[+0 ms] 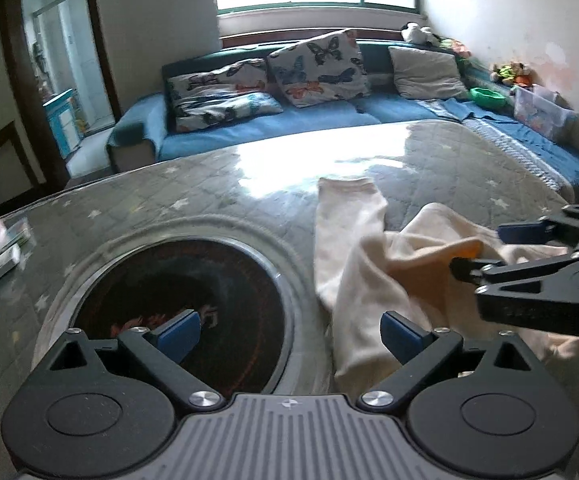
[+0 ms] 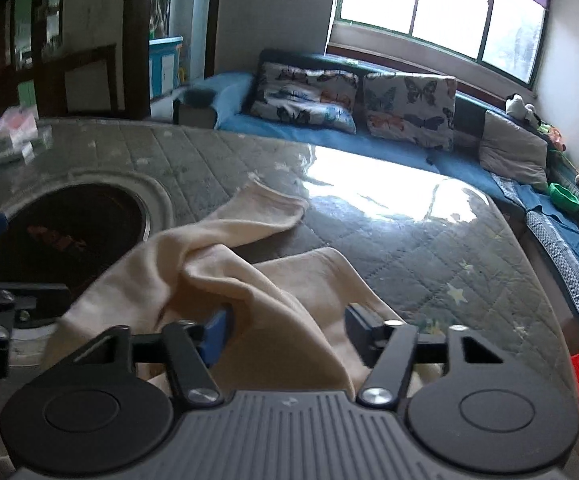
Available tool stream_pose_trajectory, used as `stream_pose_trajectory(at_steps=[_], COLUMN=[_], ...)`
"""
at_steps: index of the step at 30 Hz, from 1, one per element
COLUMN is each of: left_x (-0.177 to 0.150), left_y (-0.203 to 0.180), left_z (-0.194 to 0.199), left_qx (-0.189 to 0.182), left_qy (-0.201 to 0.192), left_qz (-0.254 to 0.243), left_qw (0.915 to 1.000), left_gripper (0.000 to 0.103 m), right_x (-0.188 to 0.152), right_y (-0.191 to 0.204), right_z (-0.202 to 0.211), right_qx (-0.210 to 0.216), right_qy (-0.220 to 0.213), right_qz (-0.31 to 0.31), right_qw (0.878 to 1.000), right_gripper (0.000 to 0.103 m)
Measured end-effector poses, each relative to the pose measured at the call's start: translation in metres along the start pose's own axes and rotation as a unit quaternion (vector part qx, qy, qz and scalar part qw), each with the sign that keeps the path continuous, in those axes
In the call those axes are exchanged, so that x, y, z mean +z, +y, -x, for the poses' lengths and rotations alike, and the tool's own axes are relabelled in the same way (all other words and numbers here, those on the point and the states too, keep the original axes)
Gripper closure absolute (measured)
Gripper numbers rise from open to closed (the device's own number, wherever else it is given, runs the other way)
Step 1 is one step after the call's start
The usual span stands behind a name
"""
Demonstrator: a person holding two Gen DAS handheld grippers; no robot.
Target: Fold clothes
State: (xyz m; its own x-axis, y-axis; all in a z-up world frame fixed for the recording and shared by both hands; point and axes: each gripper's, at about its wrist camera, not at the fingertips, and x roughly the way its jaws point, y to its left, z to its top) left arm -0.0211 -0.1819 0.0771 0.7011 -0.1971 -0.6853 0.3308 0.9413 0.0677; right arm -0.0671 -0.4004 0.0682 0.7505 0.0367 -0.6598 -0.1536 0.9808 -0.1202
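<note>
The left gripper (image 1: 289,338) points forward and down, its jaws spread wide with nothing between the blue pads. The right gripper (image 2: 287,330) points down at a similar slant — jaws partly drawn in, cream cloth bunched between them, though whether the pads press on it cannot be told. In the left wrist view it reaches in from the right edge.

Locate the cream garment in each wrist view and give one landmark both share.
Left wrist: cream garment right of centre, beside the dark round inset.
Right wrist: cream garment at lower centre, between the right hand-held gripper's fingers.
Shared landmark: butterfly pillows on the blue sofa.
</note>
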Motion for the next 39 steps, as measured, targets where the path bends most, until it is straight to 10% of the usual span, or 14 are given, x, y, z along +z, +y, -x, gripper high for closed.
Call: stream_pose_trajectory(at_steps=[8,13,20,23,25,28,34,39], left_x=[0.024,0.033,0.030,0.030,0.031,0.035,0.043,0.041], left_y=[-0.020,-0.028,-0.023,-0.019,-0.017,-0.017,-0.028,-0.027], left_z=[-0.032,-0.057,-0.069,-0.067,-0.067,-0.064,-0.071,-0.088], left_qx=[-0.024,-0.040,-0.058,-0.065,-0.066,-0.074,-0.085,-0.089], left_qy=[-0.004,0.009,0.026,0.025,0.022,0.018,0.016,0.034], left_qz=[-0.039,-0.054,-0.059,-0.060,-0.060,-0.062,-0.076,-0.064], left_qw=[0.9990,0.9977,0.9962,0.9958,0.9958,0.9952,0.9934,0.9934], left_gripper=[0.010,0.023,0.031,0.031,0.030,0.030,0.031,0.086], right_x=[-0.008,-0.014,-0.001,0.008,0.010,0.006,-0.007,-0.032], right_y=[-0.023,-0.047,-0.042,-0.032,-0.028,-0.026,-0.051,-0.079], right_z=[0.007,0.027,0.022,0.011,-0.001,-0.013,0.024,0.070], right_qx=[-0.002,-0.002,0.041,0.056,0.060,0.050,0.002,-0.043], right_qy=[-0.006,-0.011,-0.026,-0.028,-0.016,-0.002,-0.046,-0.073], right_qz=[-0.013,-0.034,-0.018,0.004,0.012,0.008,-0.031,-0.063], right_qw=[1.000,0.999,0.999,0.998,0.998,0.999,0.998,0.994], right_gripper=[0.093,0.096,0.058,0.058,0.061,0.093,0.096,0.096])
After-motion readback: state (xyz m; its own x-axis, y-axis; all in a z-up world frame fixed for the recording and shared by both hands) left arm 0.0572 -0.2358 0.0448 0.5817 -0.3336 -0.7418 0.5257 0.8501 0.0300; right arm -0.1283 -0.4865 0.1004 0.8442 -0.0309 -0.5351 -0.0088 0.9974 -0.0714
